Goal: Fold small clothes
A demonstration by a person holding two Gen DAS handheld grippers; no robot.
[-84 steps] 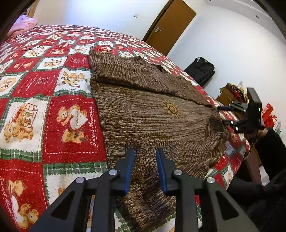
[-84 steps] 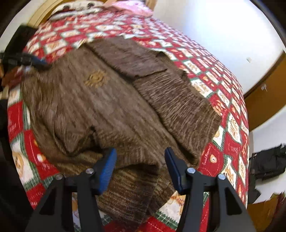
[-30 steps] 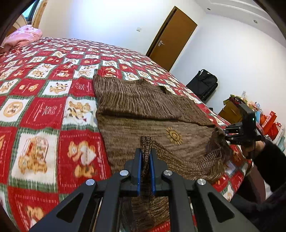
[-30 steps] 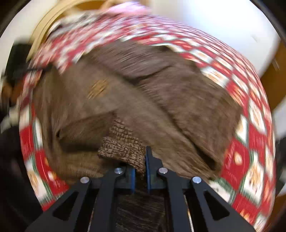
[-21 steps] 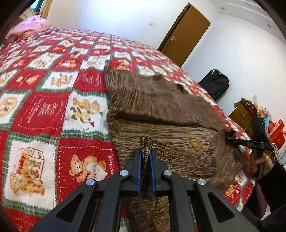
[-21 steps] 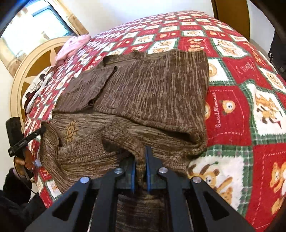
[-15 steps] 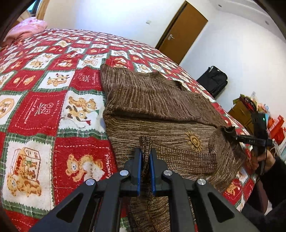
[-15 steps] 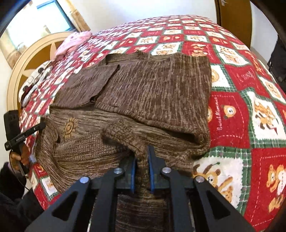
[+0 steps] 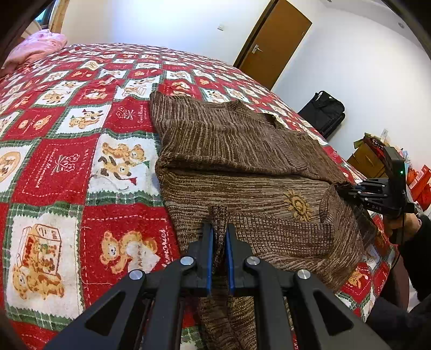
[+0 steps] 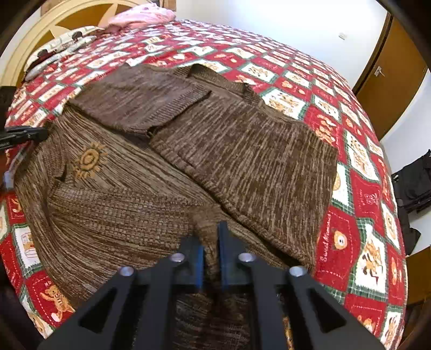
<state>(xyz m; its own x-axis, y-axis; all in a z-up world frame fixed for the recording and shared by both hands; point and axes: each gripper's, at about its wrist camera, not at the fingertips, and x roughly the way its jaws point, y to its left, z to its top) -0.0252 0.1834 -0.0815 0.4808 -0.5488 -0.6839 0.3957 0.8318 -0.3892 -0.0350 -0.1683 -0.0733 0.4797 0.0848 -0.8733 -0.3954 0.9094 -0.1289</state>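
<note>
A brown knit sweater (image 9: 242, 150) with a yellow sun emblem (image 9: 297, 206) lies flat on the bed quilt (image 9: 54, 161), its sleeves folded across the chest. The bottom hem is turned up over the body. My left gripper (image 9: 218, 234) is shut on one corner of that hem. In the same view my right gripper (image 9: 343, 188) pinches the other corner at the right, held by a hand (image 9: 401, 226). In the right wrist view the right gripper (image 10: 210, 238) has sweater (image 10: 242, 150) knit between its pads, and its jaws are closing tight on it. The left gripper (image 10: 40, 134) shows at the far left.
A pink cloth (image 9: 35, 47) lies at the head of the bed by a curved headboard (image 10: 54, 24). Off the bed's far side are a black bag (image 9: 323, 113), a brown door (image 9: 274, 43) and cluttered boxes (image 9: 371, 158). The bed edge runs close below both grippers.
Both grippers, open over the hem at first, shut on its corners and carried it up over the sweater body. Since a second ago the fold has settled lower and flatter.
</note>
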